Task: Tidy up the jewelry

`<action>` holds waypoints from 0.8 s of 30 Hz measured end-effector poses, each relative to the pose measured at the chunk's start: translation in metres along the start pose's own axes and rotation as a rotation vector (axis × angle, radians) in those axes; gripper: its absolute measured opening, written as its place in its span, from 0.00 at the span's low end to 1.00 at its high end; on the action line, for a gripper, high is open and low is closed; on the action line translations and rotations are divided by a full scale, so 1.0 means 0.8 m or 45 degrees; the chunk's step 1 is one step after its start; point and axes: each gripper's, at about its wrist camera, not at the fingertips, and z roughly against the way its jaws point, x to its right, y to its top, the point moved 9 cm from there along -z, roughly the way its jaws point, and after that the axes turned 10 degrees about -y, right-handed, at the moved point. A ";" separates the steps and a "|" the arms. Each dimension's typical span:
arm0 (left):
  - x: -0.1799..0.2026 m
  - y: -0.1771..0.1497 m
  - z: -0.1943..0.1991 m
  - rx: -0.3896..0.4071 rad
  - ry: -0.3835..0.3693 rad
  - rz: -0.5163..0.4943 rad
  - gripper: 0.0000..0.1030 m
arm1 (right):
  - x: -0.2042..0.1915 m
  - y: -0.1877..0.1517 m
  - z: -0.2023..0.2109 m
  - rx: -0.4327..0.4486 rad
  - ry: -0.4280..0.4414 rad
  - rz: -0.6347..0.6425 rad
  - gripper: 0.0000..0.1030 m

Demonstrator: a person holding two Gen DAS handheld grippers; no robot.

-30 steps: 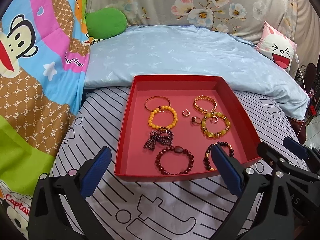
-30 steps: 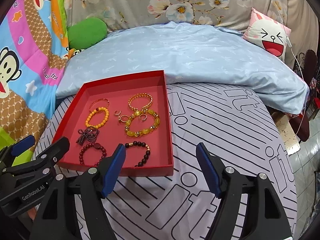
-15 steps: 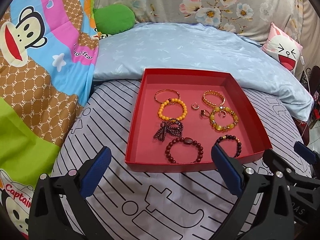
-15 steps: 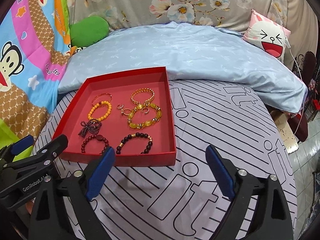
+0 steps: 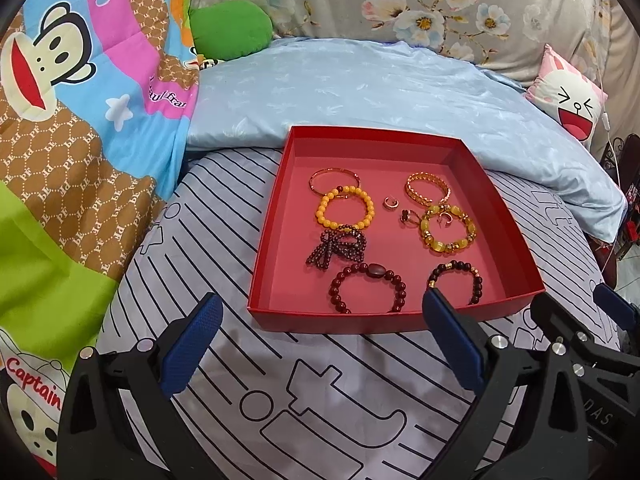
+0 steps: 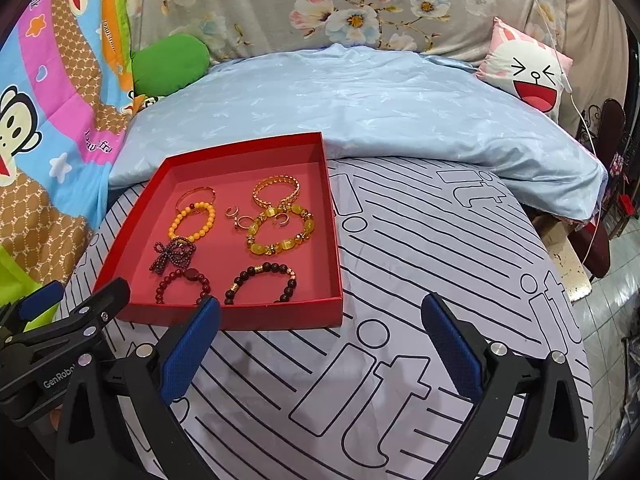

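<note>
The jewelry is laid out in the red box [image 5: 276, 240] on the bed [image 5: 320, 380]. Both tools, left tool [image 5: 320, 344] and right tool [image 6: 320, 344], are spread wide and nothing is held. The small rings [image 5: 390, 203] could be missed or flicked aside, and the box could be nudged on the soft sheet.

Both wrist views look steeply down across the bed [image 5: 320, 380] from its near edge. Left view faces the red tray [image 5: 400, 322] squarely; right view, offset rightward, shares it [image 6: 280, 316].
</note>
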 end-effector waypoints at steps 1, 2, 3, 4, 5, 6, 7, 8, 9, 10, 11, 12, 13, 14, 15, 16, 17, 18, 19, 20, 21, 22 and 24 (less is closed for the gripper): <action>0.000 -0.001 0.000 -0.001 -0.001 0.001 0.93 | 0.001 0.000 0.000 0.001 -0.001 -0.003 0.94; 0.000 -0.001 0.000 -0.001 -0.001 0.001 0.93 | 0.002 0.000 0.000 0.002 -0.005 -0.005 0.94; 0.000 -0.001 0.000 -0.002 0.000 -0.001 0.93 | 0.002 0.000 0.001 0.004 -0.009 -0.007 0.94; 0.001 -0.002 0.000 -0.003 0.005 -0.003 0.93 | 0.003 0.000 0.001 0.003 -0.012 -0.006 0.94; 0.001 -0.003 0.000 -0.002 0.011 -0.003 0.93 | 0.003 0.000 0.001 0.001 -0.013 -0.006 0.94; 0.001 -0.003 0.000 0.000 0.015 -0.003 0.93 | 0.003 -0.001 0.000 -0.002 -0.013 -0.005 0.94; 0.001 -0.004 0.000 0.002 0.021 -0.005 0.93 | 0.003 -0.001 0.000 -0.007 -0.011 -0.005 0.94; 0.002 -0.004 0.000 0.000 0.022 -0.007 0.93 | 0.003 -0.002 -0.001 -0.009 -0.012 -0.006 0.94; 0.002 -0.005 0.000 -0.001 0.019 -0.005 0.93 | 0.004 -0.002 -0.001 -0.008 -0.014 -0.007 0.94; 0.002 -0.006 0.000 -0.004 0.017 -0.003 0.93 | 0.004 -0.002 -0.001 -0.006 -0.014 -0.008 0.94; 0.002 -0.006 0.000 -0.005 0.017 -0.003 0.93 | 0.003 -0.002 0.000 -0.006 -0.014 -0.008 0.94; 0.002 -0.006 0.000 -0.004 0.018 -0.002 0.93 | 0.003 -0.002 0.000 -0.005 -0.015 -0.009 0.94; 0.002 -0.007 0.000 -0.004 0.020 -0.002 0.93 | 0.003 -0.002 0.000 -0.002 -0.013 -0.009 0.94; 0.001 -0.006 0.000 -0.004 0.022 -0.002 0.93 | 0.003 -0.001 0.001 0.000 -0.013 -0.009 0.94; 0.001 -0.007 0.000 -0.002 0.026 0.001 0.93 | 0.002 -0.001 0.001 0.002 -0.012 -0.008 0.94; 0.000 -0.007 0.000 0.000 0.027 0.005 0.93 | 0.001 -0.001 0.001 0.003 -0.010 -0.007 0.94; -0.001 -0.006 0.000 0.000 0.028 0.008 0.93 | 0.001 -0.002 0.001 0.003 -0.009 -0.006 0.94; -0.002 -0.006 0.000 0.001 0.029 0.011 0.93 | 0.001 -0.002 0.001 0.003 -0.008 -0.004 0.94; -0.002 -0.006 0.000 0.002 0.031 0.014 0.93 | 0.000 -0.002 0.001 0.002 -0.007 -0.002 0.94; -0.003 -0.006 0.000 0.002 0.033 0.015 0.93 | 0.000 -0.002 0.001 0.001 -0.008 0.000 0.94; -0.003 -0.006 0.000 0.002 0.033 0.017 0.93 | -0.001 -0.002 0.001 0.001 -0.009 0.002 0.94; -0.004 -0.006 0.000 0.003 0.033 0.019 0.93 | -0.001 -0.003 0.001 0.000 -0.008 0.002 0.94; -0.005 -0.005 -0.001 0.002 0.034 0.022 0.93 | -0.002 -0.003 0.000 -0.002 -0.008 0.003 0.94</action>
